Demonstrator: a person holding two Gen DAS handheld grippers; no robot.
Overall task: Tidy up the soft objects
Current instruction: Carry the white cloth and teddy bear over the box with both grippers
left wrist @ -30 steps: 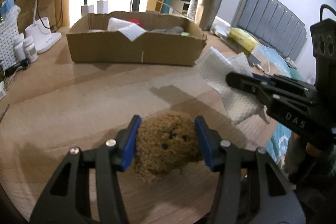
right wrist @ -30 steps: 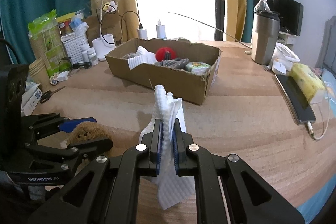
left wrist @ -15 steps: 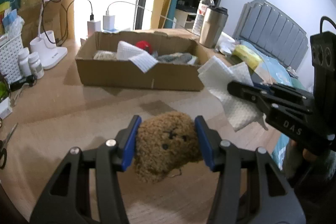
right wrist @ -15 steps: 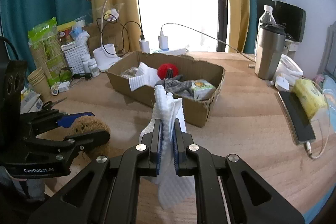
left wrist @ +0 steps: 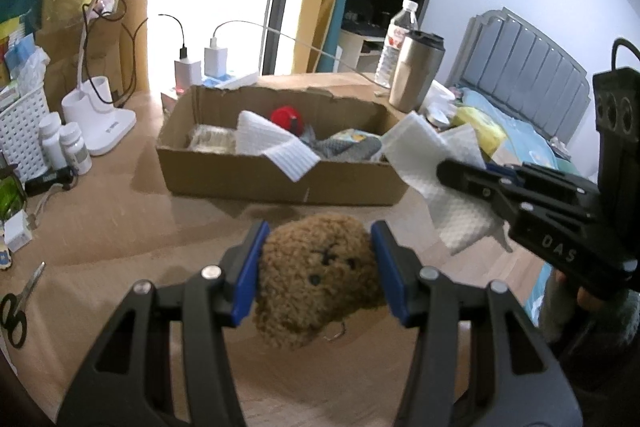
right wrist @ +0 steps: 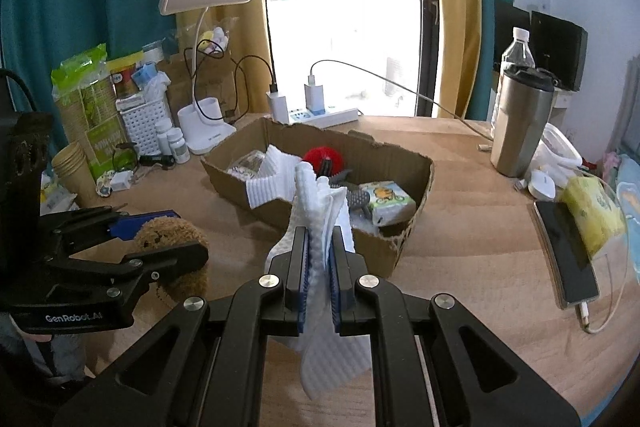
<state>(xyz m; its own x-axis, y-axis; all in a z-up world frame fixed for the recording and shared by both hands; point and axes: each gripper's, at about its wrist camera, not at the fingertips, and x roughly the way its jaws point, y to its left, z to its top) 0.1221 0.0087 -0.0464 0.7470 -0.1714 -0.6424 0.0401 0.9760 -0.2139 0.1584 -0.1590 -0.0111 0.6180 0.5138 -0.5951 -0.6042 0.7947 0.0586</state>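
The left gripper (left wrist: pixel 318 267) clamps a brown plush (left wrist: pixel 316 275) between its blue pads, jaws about half spread, pressing both flanks of the toy. The plush hangs clear of the table (left wrist: pixel 120 227), its face toward the camera. In the right wrist view the same plush (right wrist: pixel 172 239) sits at 9 o'clock, pinched in the left gripper (right wrist: pixel 160 243).

The right gripper (right wrist: pixel 319 267) is closed tight on a white cloth (right wrist: pixel 320 211), which stands up above the pads and droops below them. From the left wrist view that cloth (left wrist: pixel 432 171) shows at 3 o'clock, in the tips of the right gripper (left wrist: pixel 448 173), just beside the right end of the box (left wrist: pixel 280 183).

The box lies at 12 o'clock ahead of both grippers, open-topped, on the table. Inside it are another white cloth (left wrist: pixel 272 147) draped over the near wall, a red ball (left wrist: pixel 286 117), a grey item (left wrist: pixel 344 147) and a tissue pack (right wrist: pixel 386 201).

A tumbler (right wrist: pixel 520 123) and bottle (right wrist: pixel 516 55) stand at 2 o'clock of the box; a lamp (right wrist: pixel 204 67) at 10 o'clock. Scissors (left wrist: pixel 18 307) lie at the table's left edge.
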